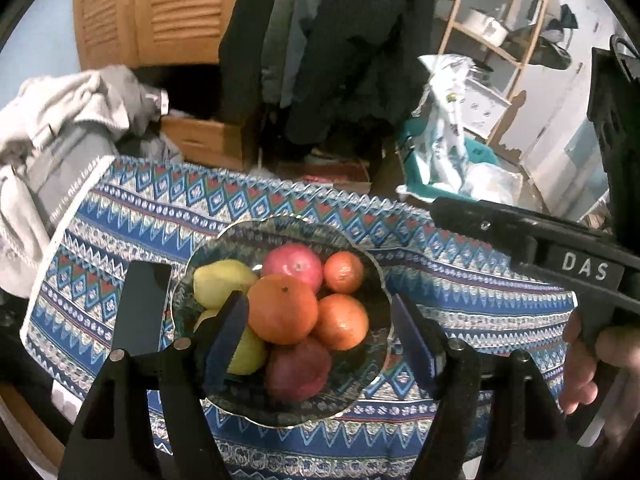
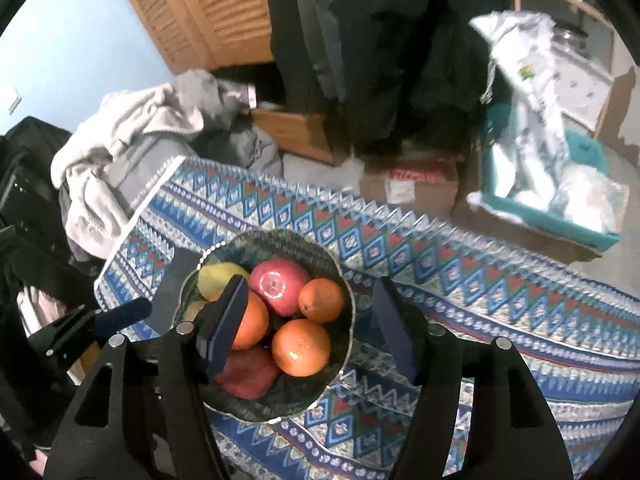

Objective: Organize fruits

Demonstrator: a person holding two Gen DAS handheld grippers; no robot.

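Note:
A glass bowl sits on a blue patterned cloth and holds three oranges, two red apples and yellow-green pears. My left gripper is open and empty, hovering above the bowl with its fingers either side of the fruit. My right gripper is open and empty above the same bowl, over an orange and an apple. The right gripper's body shows at the right of the left wrist view.
A dark flat phone-like object lies on the cloth left of the bowl. Beyond the table's far edge are a pile of grey clothes, hanging dark coats, cardboard boxes and a teal bin with plastic bags.

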